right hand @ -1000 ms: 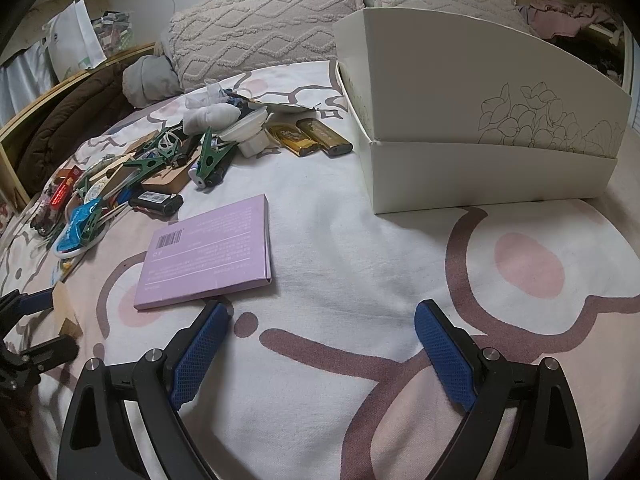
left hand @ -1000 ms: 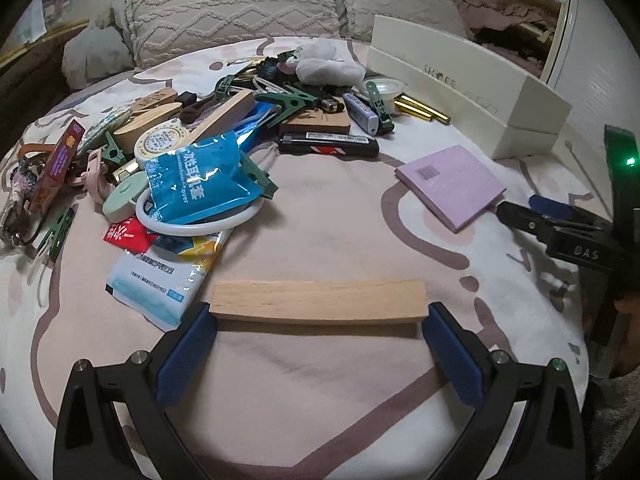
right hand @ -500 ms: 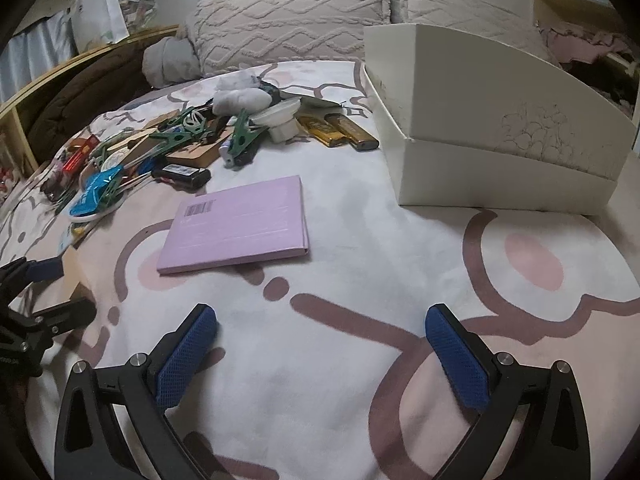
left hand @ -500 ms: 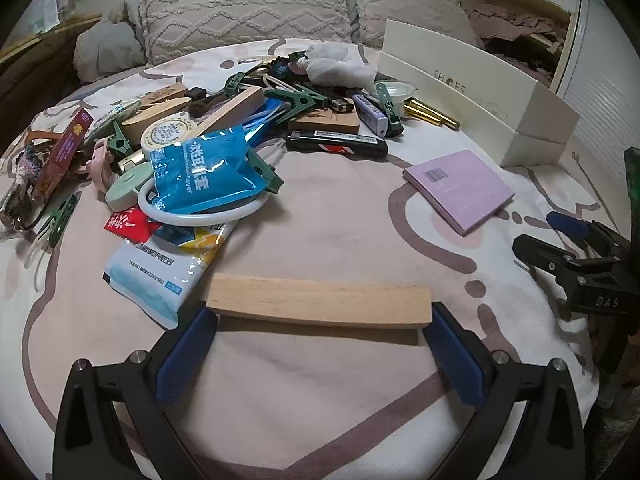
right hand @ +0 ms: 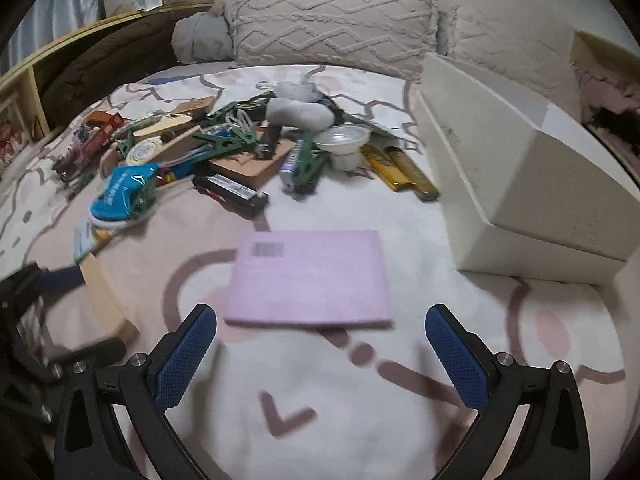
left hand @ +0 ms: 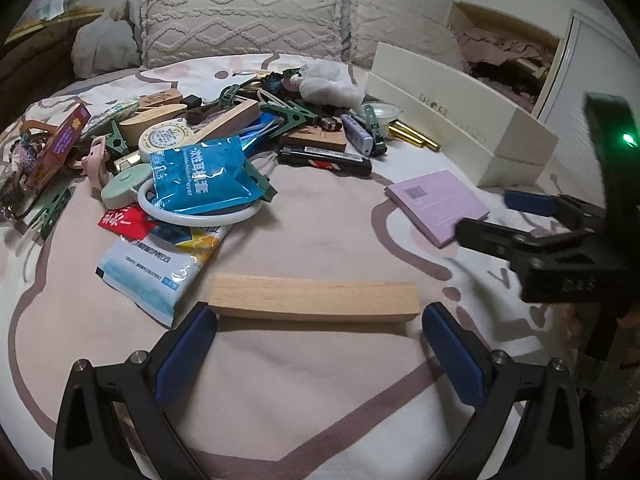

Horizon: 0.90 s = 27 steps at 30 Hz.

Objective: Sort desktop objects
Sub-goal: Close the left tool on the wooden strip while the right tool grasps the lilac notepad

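So the left gripper [left hand: 316,322] is sitting with its jaws spread wide, and a wooden block [left hand: 313,298] is lying crosswise right at the fingertips, at 12 o'clock from the tool. The block's ends are reaching almost to both blue pads [left hand: 188,354], but I can't tell if either pad is actually touching it, and it looks like it's resting on the bedspread [left hand: 304,392] rather than being squeezed. Up at 10 o'clock from that gripper the big pile of clutter is sprawling out, with a blue packet [left hand: 200,178] on a white ring [left hand: 192,216] and a white pouch [left hand: 156,268] just beside the block's left end. The right gripper [right hand: 320,354] is also gaping wide, holding nothing, and a pink notebook [right hand: 308,278] is lying flat at its 12 o'clock, its near edge just ahead of the fingertips and sitting between them. A white box [right hand: 516,184] is standing at 2 o'clock from that gripper, well apart from the notebook. In the left view the right gripper [left hand: 492,216] is showing at 3 o'clock, its near finger overlapping the notebook's [left hand: 438,204] corner.
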Each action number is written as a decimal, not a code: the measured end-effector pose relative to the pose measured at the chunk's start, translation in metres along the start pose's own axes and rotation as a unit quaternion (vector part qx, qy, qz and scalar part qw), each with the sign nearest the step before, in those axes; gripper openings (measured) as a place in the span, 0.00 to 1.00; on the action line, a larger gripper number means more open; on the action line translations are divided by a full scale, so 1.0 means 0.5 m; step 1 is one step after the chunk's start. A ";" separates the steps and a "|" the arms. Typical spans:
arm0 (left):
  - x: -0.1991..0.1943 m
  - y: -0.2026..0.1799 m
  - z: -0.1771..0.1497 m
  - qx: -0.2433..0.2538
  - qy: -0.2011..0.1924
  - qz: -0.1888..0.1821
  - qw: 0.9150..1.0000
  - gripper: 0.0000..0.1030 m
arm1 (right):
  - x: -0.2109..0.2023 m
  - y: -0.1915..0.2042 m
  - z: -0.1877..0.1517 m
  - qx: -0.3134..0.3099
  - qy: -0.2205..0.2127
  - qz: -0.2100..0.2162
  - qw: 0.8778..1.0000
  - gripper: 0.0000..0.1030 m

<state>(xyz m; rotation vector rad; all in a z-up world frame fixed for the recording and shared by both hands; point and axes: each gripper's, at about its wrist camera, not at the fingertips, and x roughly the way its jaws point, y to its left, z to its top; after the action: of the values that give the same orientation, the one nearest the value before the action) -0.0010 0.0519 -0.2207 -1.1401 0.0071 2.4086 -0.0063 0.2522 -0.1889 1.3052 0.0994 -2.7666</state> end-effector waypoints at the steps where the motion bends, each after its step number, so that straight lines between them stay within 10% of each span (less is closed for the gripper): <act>1: -0.001 0.000 0.000 -0.001 -0.001 -0.002 1.000 1.00 | 0.004 0.005 0.004 -0.001 0.004 0.000 1.000 1.00; 17: -0.003 0.002 0.001 -0.005 -0.006 -0.005 1.000 0.97 | 0.078 0.014 0.021 -0.003 0.050 -0.029 0.998 1.00; 27: -0.001 -0.003 0.001 0.004 -0.006 0.004 1.000 0.97 | 0.058 0.015 -0.001 -0.002 0.003 -0.018 1.000 0.94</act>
<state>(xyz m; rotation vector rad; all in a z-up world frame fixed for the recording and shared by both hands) -0.0002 0.0530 -0.2197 -1.1239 0.0165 2.4216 -0.0234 0.2437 -0.2121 1.3244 0.1305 -2.7910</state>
